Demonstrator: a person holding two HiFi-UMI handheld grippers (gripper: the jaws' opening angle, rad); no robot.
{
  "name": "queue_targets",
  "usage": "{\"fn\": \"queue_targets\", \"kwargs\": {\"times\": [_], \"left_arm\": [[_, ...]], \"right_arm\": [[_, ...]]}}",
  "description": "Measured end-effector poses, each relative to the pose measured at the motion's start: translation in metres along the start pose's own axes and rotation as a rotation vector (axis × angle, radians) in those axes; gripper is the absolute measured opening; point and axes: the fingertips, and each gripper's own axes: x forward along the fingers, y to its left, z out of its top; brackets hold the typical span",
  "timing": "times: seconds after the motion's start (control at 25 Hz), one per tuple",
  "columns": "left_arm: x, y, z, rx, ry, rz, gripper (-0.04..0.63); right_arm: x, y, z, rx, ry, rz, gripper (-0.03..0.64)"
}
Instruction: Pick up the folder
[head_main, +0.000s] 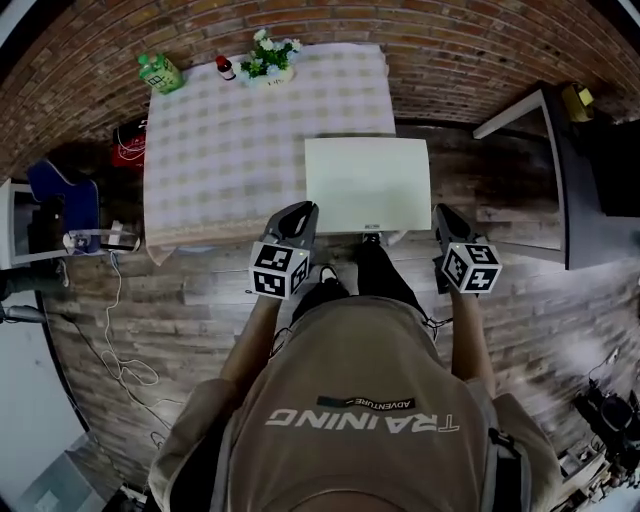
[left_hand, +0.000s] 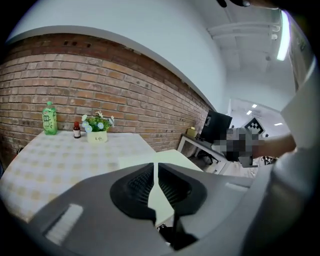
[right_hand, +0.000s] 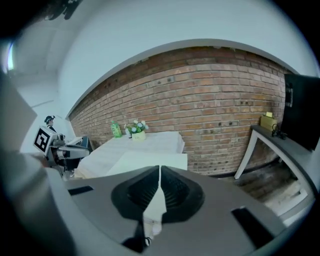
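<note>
A pale, flat folder (head_main: 368, 183) lies on the near right corner of the checked-cloth table (head_main: 220, 150) and juts out past the table's right edge. My left gripper (head_main: 297, 216) hovers at the folder's near left corner, jaws shut and empty. My right gripper (head_main: 446, 215) is just off the folder's near right corner, also shut with nothing in it. In the left gripper view the folder (left_hand: 176, 156) shows just beyond the closed left gripper (left_hand: 156, 169). In the right gripper view the folder (right_hand: 145, 160) lies ahead of the closed right gripper (right_hand: 159, 172).
At the table's far edge stand a green bottle (head_main: 160, 72), a small red-capped bottle (head_main: 226, 68) and a flower pot (head_main: 268, 58). A white desk (head_main: 520, 108) is at the right, a blue bag (head_main: 66, 196) and a cable (head_main: 118, 350) at the left. A brick wall runs behind.
</note>
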Motion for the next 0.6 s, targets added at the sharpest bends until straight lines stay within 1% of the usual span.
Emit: {"fn": "queue_targets", "kwargs": {"times": [0.12, 0.24, 0.32, 0.36, 0.4, 0.44, 0.48, 0.56, 0.6], "left_arm": [[0.021, 0.002, 0.004, -0.024, 0.044, 0.004, 0.020], [0.034, 0.007, 0.010, -0.037, 0.089, 0.030, 0.048], [0.046, 0.012, 0.009, -0.052, 0.136, 0.054, 0.062], [0.052, 0.017, 0.005, -0.072, 0.170, 0.073, 0.079], [0.058, 0.022, -0.002, -0.102, 0.208, 0.098, 0.112], [0.064, 0.028, -0.010, -0.145, 0.246, 0.124, 0.170], [0.069, 0.035, -0.017, -0.196, 0.275, 0.145, 0.212], [0.079, 0.047, -0.028, -0.313, 0.302, 0.170, 0.275], [0.082, 0.053, -0.032, -0.367, 0.308, 0.179, 0.296]], "right_arm": [[0.025, -0.018, 0.002, 0.007, 0.021, 0.037, 0.012], [0.053, -0.027, 0.008, 0.032, 0.020, 0.090, 0.012], [0.072, -0.033, 0.012, 0.030, 0.041, 0.124, 0.012], [0.080, -0.036, 0.012, 0.022, 0.059, 0.133, 0.012], [0.086, -0.041, 0.010, 0.015, 0.080, 0.139, 0.012], [0.092, -0.046, 0.007, 0.010, 0.106, 0.147, 0.012], [0.098, -0.051, 0.002, 0.008, 0.138, 0.159, 0.019], [0.109, -0.058, -0.010, 0.018, 0.211, 0.199, 0.217], [0.112, -0.061, -0.015, 0.032, 0.239, 0.218, 0.224]]}}
